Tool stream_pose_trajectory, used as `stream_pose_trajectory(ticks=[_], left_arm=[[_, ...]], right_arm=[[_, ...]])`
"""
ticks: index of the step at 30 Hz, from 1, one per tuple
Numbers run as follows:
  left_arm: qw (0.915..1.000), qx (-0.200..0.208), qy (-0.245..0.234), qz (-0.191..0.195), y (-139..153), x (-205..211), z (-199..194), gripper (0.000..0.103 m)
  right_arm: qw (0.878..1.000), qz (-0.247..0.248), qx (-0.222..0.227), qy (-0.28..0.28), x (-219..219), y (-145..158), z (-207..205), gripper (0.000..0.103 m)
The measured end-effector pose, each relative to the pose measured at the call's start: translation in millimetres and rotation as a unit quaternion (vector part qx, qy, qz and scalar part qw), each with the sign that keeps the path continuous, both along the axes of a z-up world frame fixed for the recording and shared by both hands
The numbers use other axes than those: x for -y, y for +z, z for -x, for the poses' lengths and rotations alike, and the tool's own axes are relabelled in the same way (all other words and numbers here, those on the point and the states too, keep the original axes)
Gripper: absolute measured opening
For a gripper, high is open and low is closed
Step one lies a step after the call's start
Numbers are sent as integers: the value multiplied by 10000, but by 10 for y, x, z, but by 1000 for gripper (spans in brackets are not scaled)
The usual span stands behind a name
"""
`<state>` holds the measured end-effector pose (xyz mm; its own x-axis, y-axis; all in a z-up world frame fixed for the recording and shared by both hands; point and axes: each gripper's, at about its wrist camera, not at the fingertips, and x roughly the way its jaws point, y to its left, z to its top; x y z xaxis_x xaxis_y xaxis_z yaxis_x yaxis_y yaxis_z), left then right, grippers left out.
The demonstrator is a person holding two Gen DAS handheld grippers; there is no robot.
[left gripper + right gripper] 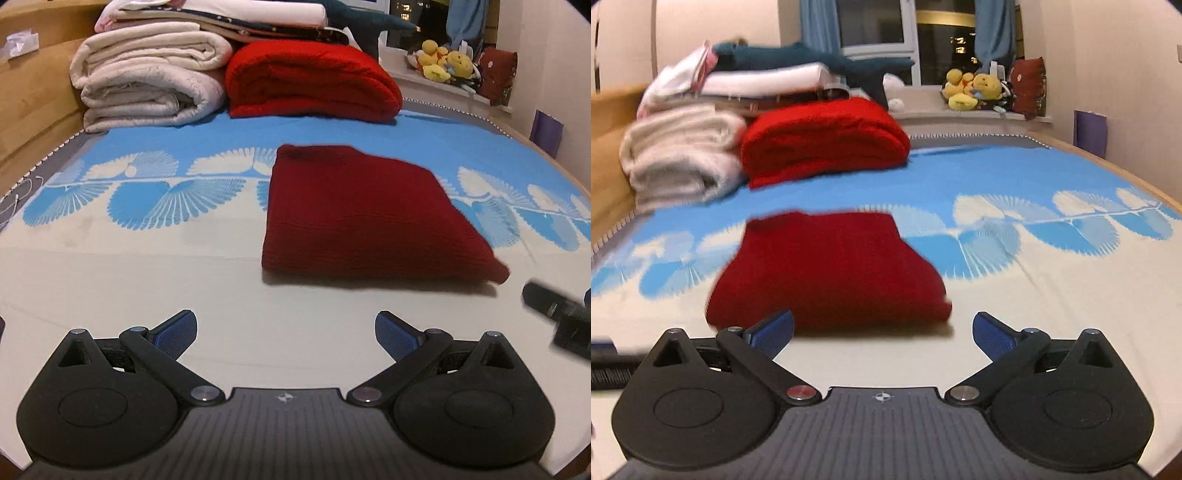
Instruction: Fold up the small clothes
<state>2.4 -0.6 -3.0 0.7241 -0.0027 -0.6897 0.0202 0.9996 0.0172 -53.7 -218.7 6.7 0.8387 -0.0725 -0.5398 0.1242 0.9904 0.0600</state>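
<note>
Dark red sweater [365, 218], folded into a neat block, flat on bed cover [147, 280] at mid-bed. Left hand-held gripper [285, 334] spread wide, nothing held, short of sweater and left of it. Right hand-held gripper [882, 334] likewise wide apart and empty, just short of sweater's near edge. Behind, well apart: bright red blanket [310, 81] beside cream quilt [147, 85]. Soft toys [443, 61] on windowsill.

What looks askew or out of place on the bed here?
Little stands out. The dark red knitted garment lies folded flat, though one near corner pokes out past the fold. Both the left gripper and right gripper are open and empty.
</note>
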Motion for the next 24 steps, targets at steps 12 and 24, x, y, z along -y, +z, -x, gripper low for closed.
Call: stream_pose_trajectory(ticks=[12,24], left_arm=[[9996,-202,-125,117,-123,-97,-301,103],[9996,-157,-229,23,-153,8,-348,103]], right_arm=[[9962,523,-677,136,-89,-384,-378,102],[9954,471,-807,209,-49,-430,-392,102]])
